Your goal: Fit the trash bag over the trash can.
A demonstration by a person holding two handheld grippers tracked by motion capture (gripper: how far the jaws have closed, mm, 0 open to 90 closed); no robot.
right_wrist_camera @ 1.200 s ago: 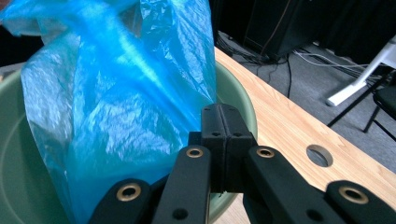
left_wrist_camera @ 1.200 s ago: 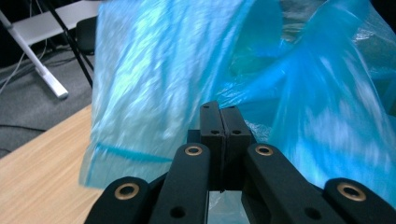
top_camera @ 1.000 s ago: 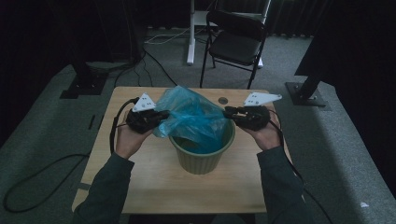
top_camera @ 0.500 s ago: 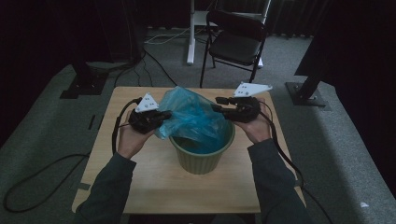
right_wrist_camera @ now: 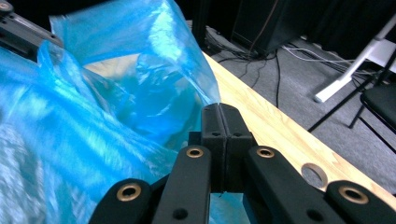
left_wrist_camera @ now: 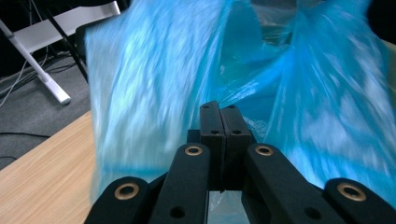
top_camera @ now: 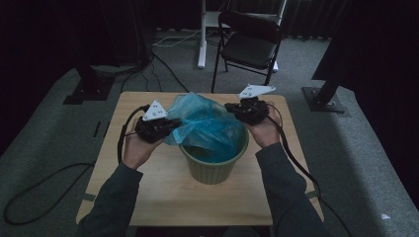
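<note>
A crumpled blue plastic bag [top_camera: 207, 123] lines a green bin [top_camera: 212, 168] on the wooden table [top_camera: 163, 197]. My left gripper [top_camera: 173, 126] is at the bag's left side, shut on its film. In the left gripper view the jaws [left_wrist_camera: 219, 109] are pressed together with blue bag [left_wrist_camera: 154, 70] film caught between them. My right gripper [top_camera: 230, 106] is at the bag's far right edge. Its jaws [right_wrist_camera: 219, 109] have just closed and pinch the bag [right_wrist_camera: 116, 60] rim. The left gripper [right_wrist_camera: 18, 28] appears beyond the bag.
A black folding chair [top_camera: 252, 44] and a white stand leg [top_camera: 201, 44] stand on the carpet beyond the table. Cables trail from both grippers over the table edges. A round hole [right_wrist_camera: 314, 175] sits in the tabletop near the right gripper.
The right gripper moved left from beside the bin to the bag's far right edge and shut on it. The left gripper kept still, holding the bag.
</note>
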